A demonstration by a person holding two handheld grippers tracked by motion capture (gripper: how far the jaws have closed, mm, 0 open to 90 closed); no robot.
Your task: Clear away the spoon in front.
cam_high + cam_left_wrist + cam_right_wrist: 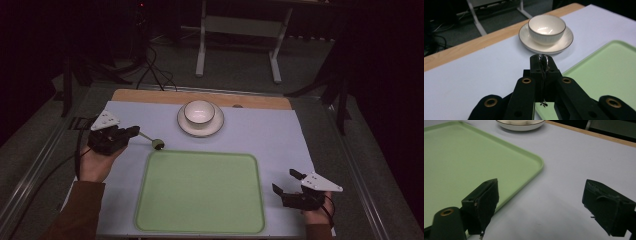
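At left of the high view, the left gripper (134,131) clenches the thin handle of a small spoon (154,142), its dark tip lying on the pale table cover (280,135) just above the green tray (200,192). At lower right, the right gripper (285,182) rests with jaws released. A bowl (199,111) sits on its saucer (200,128) at top centre.

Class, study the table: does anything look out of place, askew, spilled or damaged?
Nothing stands out. The bowl sits upright on its saucer, the green tray lies square and bare, and the left gripper holds a spoon.
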